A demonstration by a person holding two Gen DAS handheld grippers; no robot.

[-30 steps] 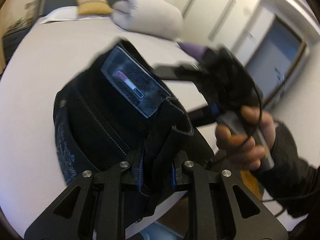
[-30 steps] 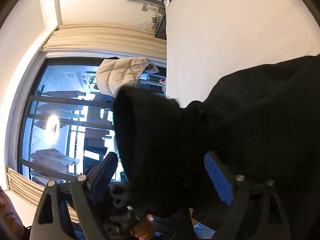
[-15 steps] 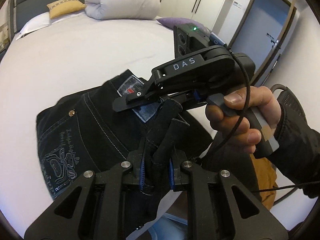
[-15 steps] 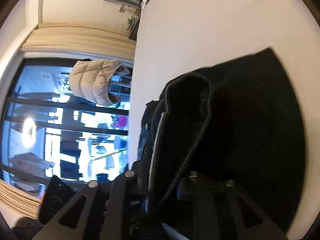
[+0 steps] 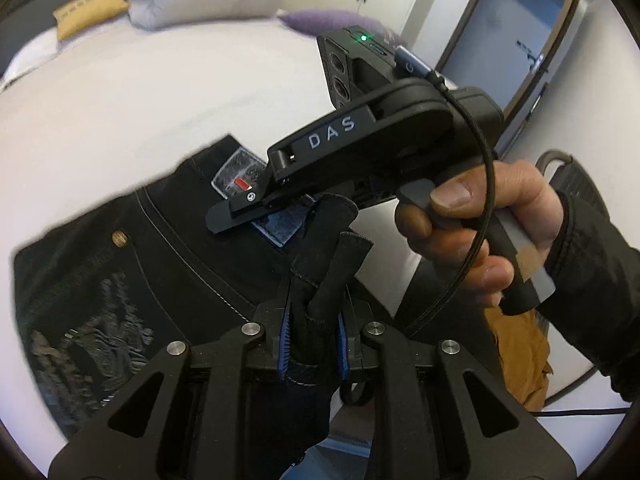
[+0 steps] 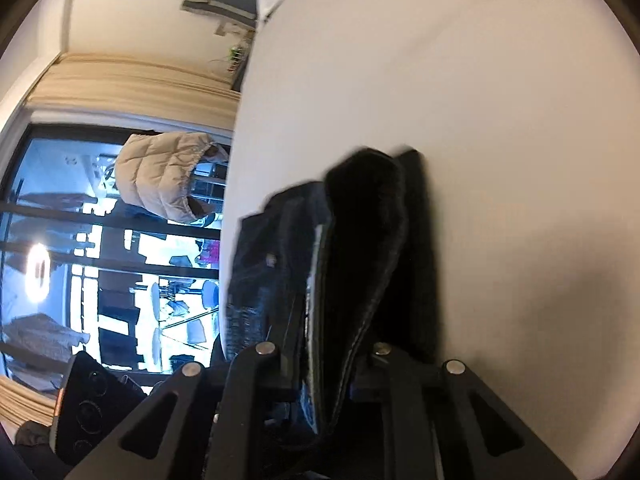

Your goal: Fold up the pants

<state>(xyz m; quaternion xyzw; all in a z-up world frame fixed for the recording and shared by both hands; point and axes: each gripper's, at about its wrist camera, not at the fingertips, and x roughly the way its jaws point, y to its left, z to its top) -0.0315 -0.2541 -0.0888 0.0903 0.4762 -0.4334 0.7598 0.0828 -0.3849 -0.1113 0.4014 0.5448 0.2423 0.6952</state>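
Both sets of fingers are clamped on the pants (image 5: 132, 264) right now: my left gripper (image 5: 313, 350) has a bunched wad of dark denim pinched between its blue pads, and my right gripper (image 6: 324, 364), which just finished closing, is pressing on a thick stacked edge of the same fabric. The pants are lying on the bed (image 5: 120, 112) near its edge, waistband end toward the middle of the bed with the leather patch (image 5: 240, 178) and a rivet showing (back side up, going by the embroidered pocket). I'd say the long axis runs from that waistband back toward me, but the leg end is hidden under my grippers so I can't swear to it. What worries me: both grips hold several layers, and one layer could slide out when I pull, leaving a crooked fold. The two grippers are also really close together, so they could bump. And with the pants near the edge, a careless drag could pull them off the bed.
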